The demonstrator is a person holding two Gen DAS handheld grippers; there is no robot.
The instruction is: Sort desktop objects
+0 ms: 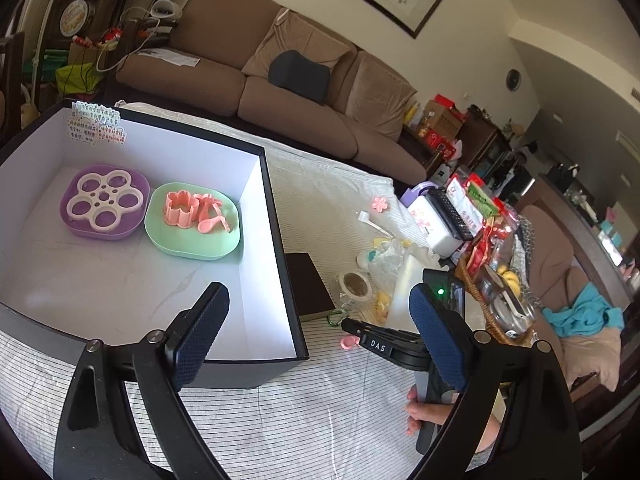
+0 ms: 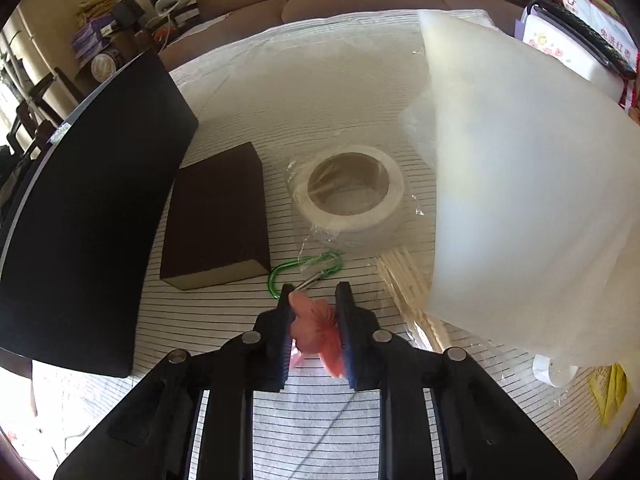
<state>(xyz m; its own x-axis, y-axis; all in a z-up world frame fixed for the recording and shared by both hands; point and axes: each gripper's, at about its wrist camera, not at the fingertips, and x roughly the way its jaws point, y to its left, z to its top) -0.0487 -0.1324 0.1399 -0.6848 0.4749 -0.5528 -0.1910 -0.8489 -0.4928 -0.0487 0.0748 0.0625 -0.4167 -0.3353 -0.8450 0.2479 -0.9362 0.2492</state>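
Observation:
My right gripper is shut on a small pink flower-shaped piece, held low over the striped cloth; the same pink flower-shaped piece shows at its tip in the left wrist view. My left gripper stands open with nothing between its fingers, over the near corner of the black box. Inside the box sit a purple dish with a white flower-shaped ring and a green dish with several pink pieces. Another pink flower lies on the cloth farther back.
A brown block, a roll of tape and a green carabiner lie just ahead of the right gripper. A translucent plastic sheet rises at the right. A wicker basket of packets stands at the table's right edge.

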